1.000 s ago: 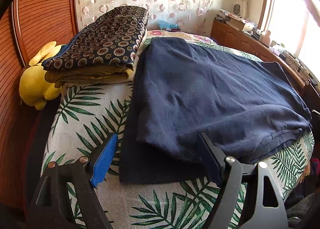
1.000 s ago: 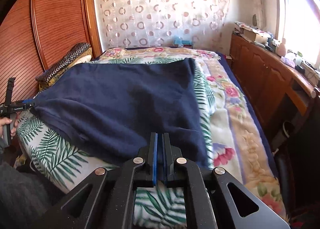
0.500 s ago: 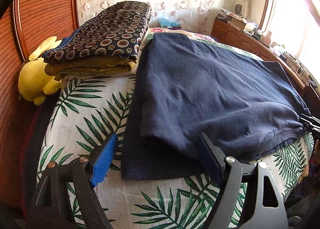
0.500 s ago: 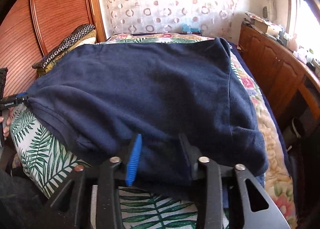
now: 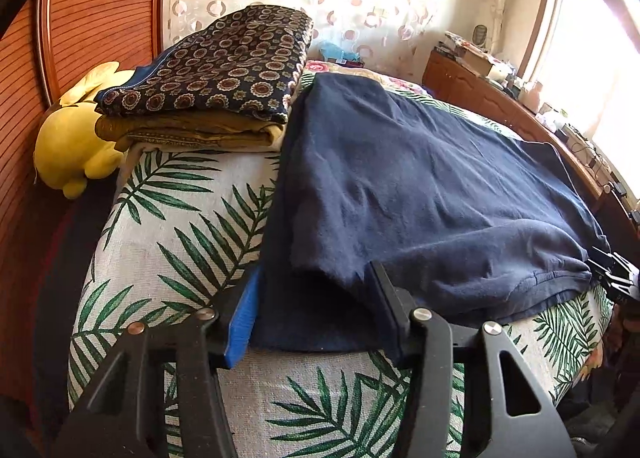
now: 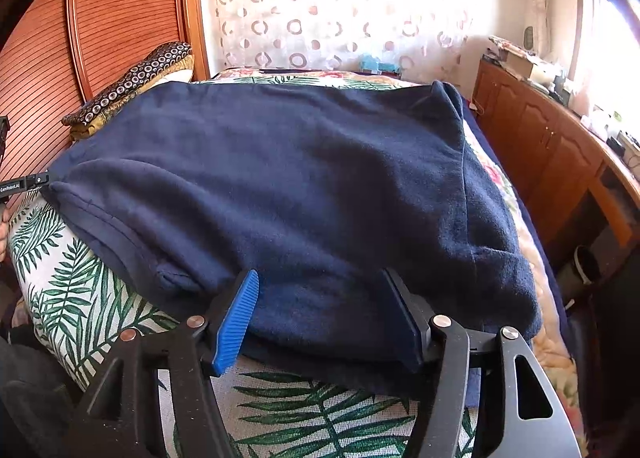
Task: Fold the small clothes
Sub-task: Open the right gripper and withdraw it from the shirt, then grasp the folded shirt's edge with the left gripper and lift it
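A navy garment (image 5: 420,186) lies spread on the palm-leaf bedcover (image 5: 176,226), with a folded layer on top. My left gripper (image 5: 314,310) straddles its near left corner; the jaws are closing, and the cloth between them still lies flat and unpinched. In the right wrist view the same garment (image 6: 300,178) fills the bed. My right gripper (image 6: 324,314) sits over its near edge with the jaws opening and the cloth loose between them. The other gripper shows small at each view's edge: the right gripper (image 5: 612,278) and the left gripper (image 6: 24,184).
A folded patterned blanket stack (image 5: 224,70) and a yellow plush toy (image 5: 72,138) sit at the bed's left by the slatted wooden panel (image 5: 92,10). A cluttered wooden cabinet (image 6: 552,138) runs along the right side. A patterned curtain (image 6: 340,10) hangs behind.
The left jaws have narrowed around the garment's corner. The right gripper went from shut to open and moved forward and down onto the garment's near edge.
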`<state>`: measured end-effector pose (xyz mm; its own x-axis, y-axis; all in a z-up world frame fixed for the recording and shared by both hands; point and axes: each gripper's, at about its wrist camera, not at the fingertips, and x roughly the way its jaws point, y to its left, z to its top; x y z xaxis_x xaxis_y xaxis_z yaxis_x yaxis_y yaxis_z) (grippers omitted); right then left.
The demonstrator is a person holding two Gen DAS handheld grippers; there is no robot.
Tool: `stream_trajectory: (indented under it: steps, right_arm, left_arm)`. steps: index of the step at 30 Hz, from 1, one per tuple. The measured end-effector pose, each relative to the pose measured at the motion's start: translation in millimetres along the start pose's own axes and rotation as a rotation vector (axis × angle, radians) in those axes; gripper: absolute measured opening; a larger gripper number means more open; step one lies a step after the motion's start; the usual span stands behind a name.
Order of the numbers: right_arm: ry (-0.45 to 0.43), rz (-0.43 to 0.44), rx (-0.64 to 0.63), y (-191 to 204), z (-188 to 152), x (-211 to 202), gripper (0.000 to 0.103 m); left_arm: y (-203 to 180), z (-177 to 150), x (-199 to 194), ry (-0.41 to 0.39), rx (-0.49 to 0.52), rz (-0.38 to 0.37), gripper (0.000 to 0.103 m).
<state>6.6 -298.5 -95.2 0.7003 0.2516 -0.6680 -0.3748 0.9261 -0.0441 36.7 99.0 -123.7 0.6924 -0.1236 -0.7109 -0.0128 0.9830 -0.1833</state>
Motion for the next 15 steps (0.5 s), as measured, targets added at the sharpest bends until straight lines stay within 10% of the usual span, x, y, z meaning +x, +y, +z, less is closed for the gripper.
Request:
stream_trajectory:
  steps: [11,15]
  right_arm:
    - [-0.031,-0.001,0.0,3.8,-10.4,-3.3,0.067]
    - [-0.049,0.0,-0.001,3.4,-15.1,-4.6,0.067]
  left_arm:
    - [-0.7,8.3,7.0,0.014,0.011,0.01,0.047]
    - [-1.6,8.7,8.4,0.012,0.026,0.0,0.016]
